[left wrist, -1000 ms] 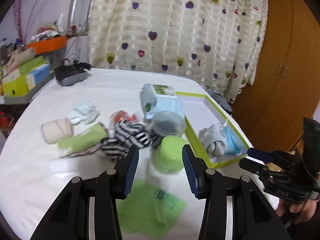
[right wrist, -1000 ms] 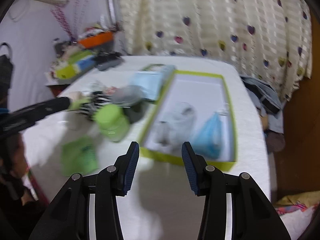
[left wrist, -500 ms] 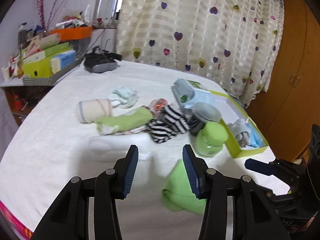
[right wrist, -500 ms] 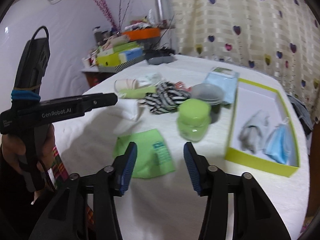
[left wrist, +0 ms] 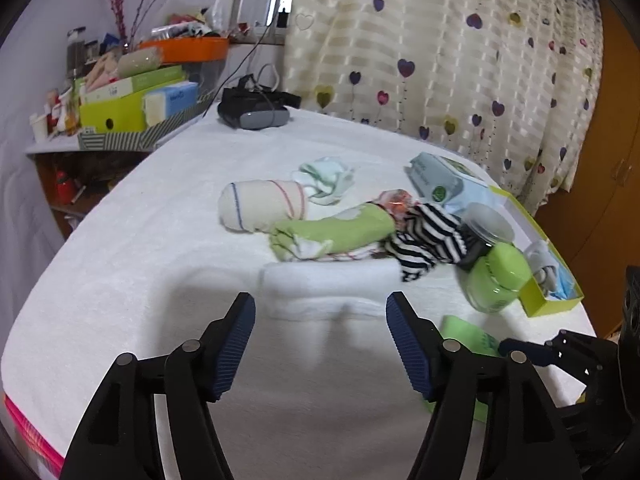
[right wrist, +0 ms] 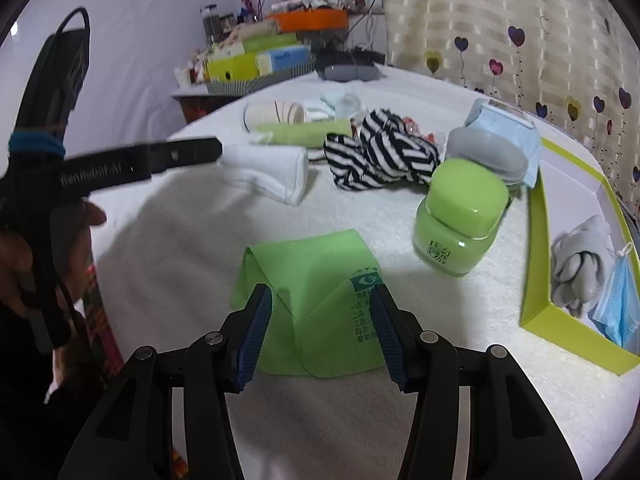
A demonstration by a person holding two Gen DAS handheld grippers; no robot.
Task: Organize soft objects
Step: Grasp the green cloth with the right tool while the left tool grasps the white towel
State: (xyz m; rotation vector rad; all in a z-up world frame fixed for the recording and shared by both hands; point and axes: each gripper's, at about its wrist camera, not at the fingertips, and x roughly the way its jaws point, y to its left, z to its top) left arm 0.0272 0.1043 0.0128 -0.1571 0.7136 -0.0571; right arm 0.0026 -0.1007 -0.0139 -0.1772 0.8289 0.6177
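The green cloth (left wrist: 466, 334) is mostly hidden behind a gripper finger in the left view. The box (right wrist: 538, 316) runs off the picture's edge. The writing on the green jar (right wrist: 460, 216) is too small to read.

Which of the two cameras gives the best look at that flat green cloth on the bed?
The right wrist view. There the green cloth lies almost whole just beyond the jaws, folded corner and printed label visible. The left wrist view shows only a strip of it, mostly hidden behind that gripper's right finger.
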